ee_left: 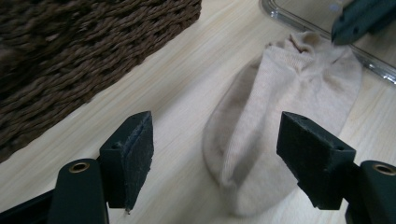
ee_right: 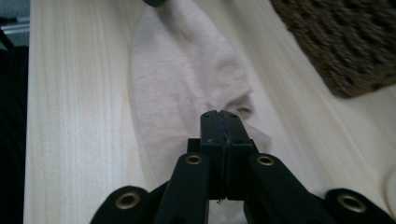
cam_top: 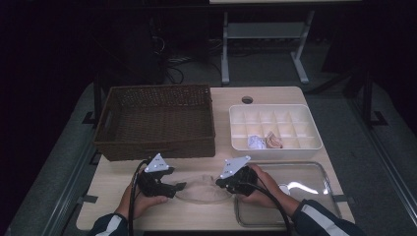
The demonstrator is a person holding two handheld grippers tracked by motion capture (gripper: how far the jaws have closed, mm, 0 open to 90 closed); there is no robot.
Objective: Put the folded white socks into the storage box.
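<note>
A beige sock (cam_top: 204, 191) lies flat on the wooden table between my two grippers. My left gripper (cam_top: 179, 187) points at its toe end. In the left gripper view the jaws (ee_left: 215, 154) stand open on either side of the sock (ee_left: 280, 107), with their pads clear of the fabric. My right gripper (cam_top: 220, 183) comes in from the other side. Its jaws (ee_right: 219, 116) are pressed together at the cuff end of the sock (ee_right: 182, 79), where the fabric creases up toward the tip (ee_left: 357, 21).
A brown wicker basket (cam_top: 157, 147) stands just behind the left gripper. At the back right is a white divided organizer (cam_top: 275, 150) with two rolled items inside. A clear plastic tray (cam_top: 324, 169) lies under the right hand, near the table's front right corner.
</note>
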